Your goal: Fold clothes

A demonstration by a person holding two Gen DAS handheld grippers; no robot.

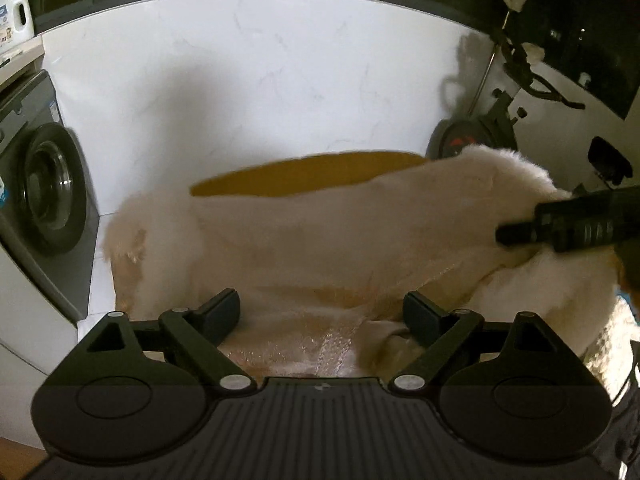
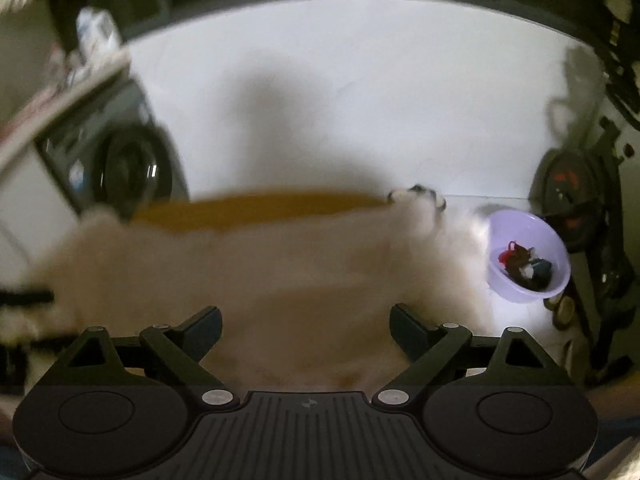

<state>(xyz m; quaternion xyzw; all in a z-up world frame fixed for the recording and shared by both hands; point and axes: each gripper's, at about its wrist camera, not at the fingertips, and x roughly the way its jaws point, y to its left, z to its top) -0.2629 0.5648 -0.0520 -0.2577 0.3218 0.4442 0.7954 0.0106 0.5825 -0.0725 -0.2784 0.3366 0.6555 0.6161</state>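
- Fluffy cream garment (image 1: 304, 232): lying spread over an orange surface (image 1: 320, 172), white floor beyond.
- Left gripper (image 1: 322, 314): fingers standing wide apart over garment.
- Right gripper (image 2: 306, 330): fingers standing wide apart above garment.
- Lilac basin (image 2: 528, 256): sitting beside garment.

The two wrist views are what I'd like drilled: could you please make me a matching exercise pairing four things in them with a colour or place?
Things:
1. Fluffy garment
2. Basin
3. Washing machine
4. Table

Descriptions:
A. Lilac, holding a few small dark and red items
B. Mustard yellow, mostly covered by fabric
C. Cream, spread out ahead of both pairs of fingers
D. Grey with a round door, at the left

Pairs: 1-C, 2-A, 3-D, 4-B
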